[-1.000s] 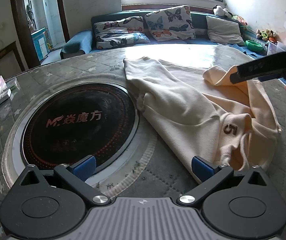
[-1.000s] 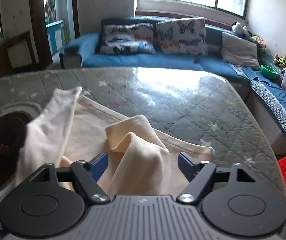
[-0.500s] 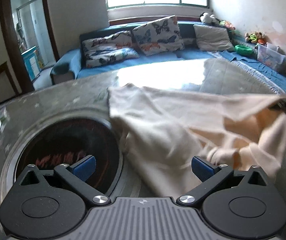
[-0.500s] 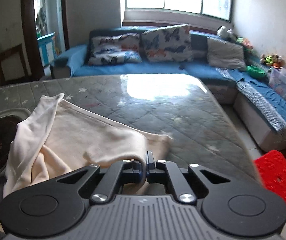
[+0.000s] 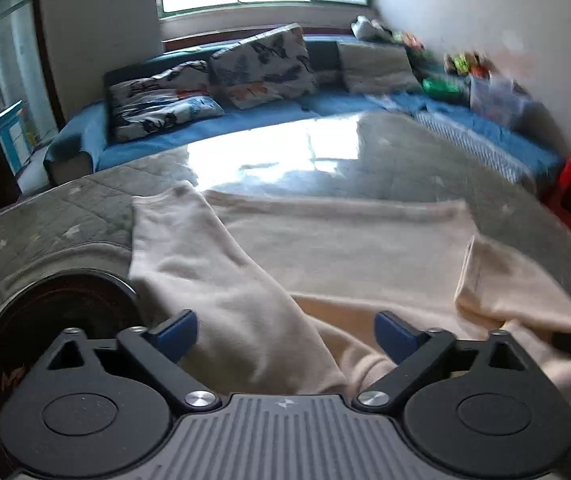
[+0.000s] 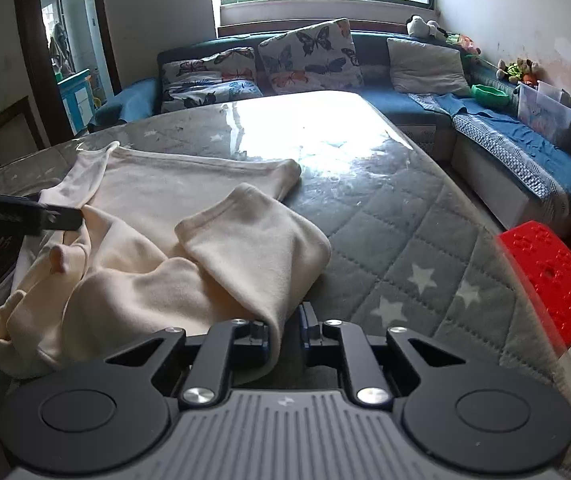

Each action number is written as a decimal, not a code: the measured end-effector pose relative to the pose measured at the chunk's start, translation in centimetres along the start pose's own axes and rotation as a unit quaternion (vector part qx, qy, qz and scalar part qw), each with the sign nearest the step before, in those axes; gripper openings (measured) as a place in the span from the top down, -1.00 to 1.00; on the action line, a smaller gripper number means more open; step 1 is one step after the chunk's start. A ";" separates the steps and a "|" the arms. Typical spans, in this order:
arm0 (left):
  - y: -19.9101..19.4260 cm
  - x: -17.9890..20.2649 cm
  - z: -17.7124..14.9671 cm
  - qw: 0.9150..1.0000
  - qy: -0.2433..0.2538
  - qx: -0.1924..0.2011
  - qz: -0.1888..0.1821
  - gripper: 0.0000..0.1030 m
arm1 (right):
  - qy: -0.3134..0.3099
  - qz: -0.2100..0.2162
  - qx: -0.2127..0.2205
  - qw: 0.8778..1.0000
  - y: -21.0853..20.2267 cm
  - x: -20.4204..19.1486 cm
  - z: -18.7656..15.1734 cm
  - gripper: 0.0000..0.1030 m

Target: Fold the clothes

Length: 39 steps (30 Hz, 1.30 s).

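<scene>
Right wrist view: right tool (image 6: pixel 285 330) pinching cream knit garment (image 6: pixel 189 240) w/ jaws easing apart, left tool (image 5: pixel 285 336) wide, closing—cloth could slip off, undoing fold.

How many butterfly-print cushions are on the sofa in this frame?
2: one butterfly-print cushion lies low at the sofa's left end; the other leans upright beside it. The plain grey cushion isn't counted. More may be hidden.
</scene>
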State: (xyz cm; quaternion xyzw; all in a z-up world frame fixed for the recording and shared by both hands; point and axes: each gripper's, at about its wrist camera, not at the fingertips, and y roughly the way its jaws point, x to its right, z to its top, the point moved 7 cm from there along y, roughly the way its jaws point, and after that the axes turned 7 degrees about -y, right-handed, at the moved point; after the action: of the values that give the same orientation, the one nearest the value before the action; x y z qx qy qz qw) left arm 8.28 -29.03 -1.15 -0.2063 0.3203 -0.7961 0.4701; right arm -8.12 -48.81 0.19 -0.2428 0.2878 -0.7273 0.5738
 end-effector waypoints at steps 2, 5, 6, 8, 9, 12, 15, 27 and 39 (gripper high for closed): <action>0.7 -0.3 -0.5 1.000 0.002 -0.011 0.008 -0.41 | 0.001 0.001 0.001 1.000 0.0 0.0 -0.2 0.69; 0.5 -1.0 -1.0 1.000 0.001 -0.013 0.001 0.09 | 0.003 0.002 0.003 1.000 0.0 0.0 -0.1 0.68; 0.2 -1.4 -1.0 1.000 -0.002 -0.010 -0.004 0.34 | 0.004 0.002 0.003 1.000 0.0 0.0 -0.1 0.68; -0.5 -2.0 -1.1 1.000 -0.007 -0.004 -0.013 0.63 | 0.005 0.003 0.004 1.000 0.0 0.0 -0.1 0.68; -0.8 -2.3 -1.1 1.000 -0.010 -0.001 -0.017 0.83 | 0.006 0.003 0.005 1.000 0.0 0.0 -0.1 0.68; -2.1 -3.2 -1.2 1.000 -0.008 0.015 -0.015 0.94 | 0.007 0.002 0.006 1.000 0.0 0.1 -0.2 0.69; -3.8 -4.6 -1.5 0.999 -0.024 0.031 -0.009 0.95 | 0.011 0.000 0.007 1.000 -0.1 0.3 -0.2 0.69; -12.2 -11.4 -9.9 0.993 -0.116 0.025 0.023 0.97 | -0.009 -0.001 0.018 1.000 -2.6 -0.1 -0.3 0.38; -13.3 -12.3 -11.3 0.991 -0.135 0.017 0.019 0.30 | -0.112 0.016 0.041 0.993 -2.2 -4.6 4.0 0.22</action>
State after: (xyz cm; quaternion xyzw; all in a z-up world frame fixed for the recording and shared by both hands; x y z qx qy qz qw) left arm -1.22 -9.94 -0.18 -0.2971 0.2440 -0.7574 0.5277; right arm -5.93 -44.46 4.48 -0.2944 0.1954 -0.6971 0.6239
